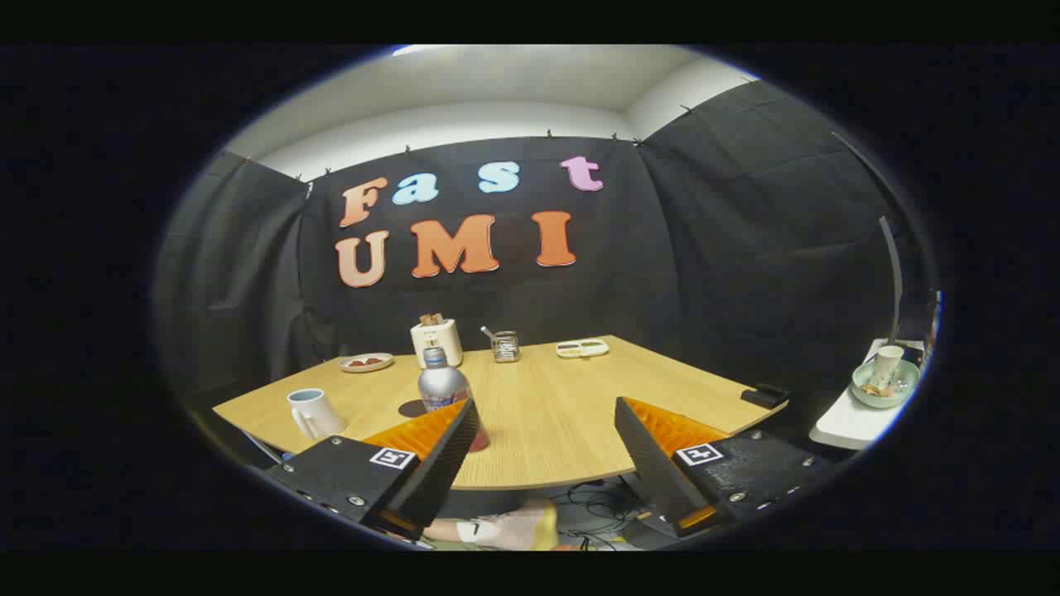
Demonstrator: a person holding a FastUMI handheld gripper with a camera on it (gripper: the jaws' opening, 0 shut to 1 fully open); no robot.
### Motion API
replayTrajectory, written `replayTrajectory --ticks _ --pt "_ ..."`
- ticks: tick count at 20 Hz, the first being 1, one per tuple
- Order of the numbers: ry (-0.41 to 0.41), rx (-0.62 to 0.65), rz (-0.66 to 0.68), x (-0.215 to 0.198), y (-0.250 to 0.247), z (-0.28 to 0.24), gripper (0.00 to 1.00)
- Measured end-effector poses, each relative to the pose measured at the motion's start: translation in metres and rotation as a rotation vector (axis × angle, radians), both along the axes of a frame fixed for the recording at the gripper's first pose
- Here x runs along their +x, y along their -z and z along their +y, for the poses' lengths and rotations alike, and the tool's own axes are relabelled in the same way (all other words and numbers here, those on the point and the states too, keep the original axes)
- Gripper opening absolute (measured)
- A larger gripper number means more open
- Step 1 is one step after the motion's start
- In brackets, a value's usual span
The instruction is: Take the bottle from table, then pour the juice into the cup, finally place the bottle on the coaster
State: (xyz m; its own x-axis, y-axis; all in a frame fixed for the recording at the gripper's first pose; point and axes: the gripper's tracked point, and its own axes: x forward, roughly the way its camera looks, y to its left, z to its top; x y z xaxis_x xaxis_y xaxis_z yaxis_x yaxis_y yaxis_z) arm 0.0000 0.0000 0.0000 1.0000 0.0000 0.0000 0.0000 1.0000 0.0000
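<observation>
A silver bottle (442, 386) with a coloured label stands upright on the wooden table (563, 414), just beyond my left finger, which hides its base. A dark round coaster (411, 408) lies on the table right beside the bottle, on its left. Further left stands a white cup (313, 411) with a handle. My gripper (546, 439) is open, held in front of the table's near edge, with nothing between its fingers (451, 451).
At the table's back stand a white toaster (436, 339), a small plate (366, 362) with food, a glass jar (505, 346) and a flat divided tray (582, 348). A dark object (766, 396) lies at the right edge. A side table (861, 414) holds a bowl (884, 385).
</observation>
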Motion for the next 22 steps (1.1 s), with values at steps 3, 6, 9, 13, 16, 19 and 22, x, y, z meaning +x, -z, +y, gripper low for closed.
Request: replayTrajectory --ticks 3,6,9,13,16,19,22 --pt "-0.017 -0.014 -0.016 0.002 -0.005 0.013 0.99" --pt "-0.039 -0.034 -0.033 0.007 -0.001 0.028 0.98" --pt "-0.063 -0.055 -0.015 0.013 0.008 0.04 0.98" --pt "-0.098 -0.118 0.014 0.031 0.017 0.06 0.99" --pt "-0.124 -0.122 0.027 0.04 0.02 0.074 0.99" --pt "-0.144 -0.131 0.035 0.045 0.023 0.083 0.99" --pt "-0.147 -0.154 0.052 0.05 0.03 0.085 0.99"
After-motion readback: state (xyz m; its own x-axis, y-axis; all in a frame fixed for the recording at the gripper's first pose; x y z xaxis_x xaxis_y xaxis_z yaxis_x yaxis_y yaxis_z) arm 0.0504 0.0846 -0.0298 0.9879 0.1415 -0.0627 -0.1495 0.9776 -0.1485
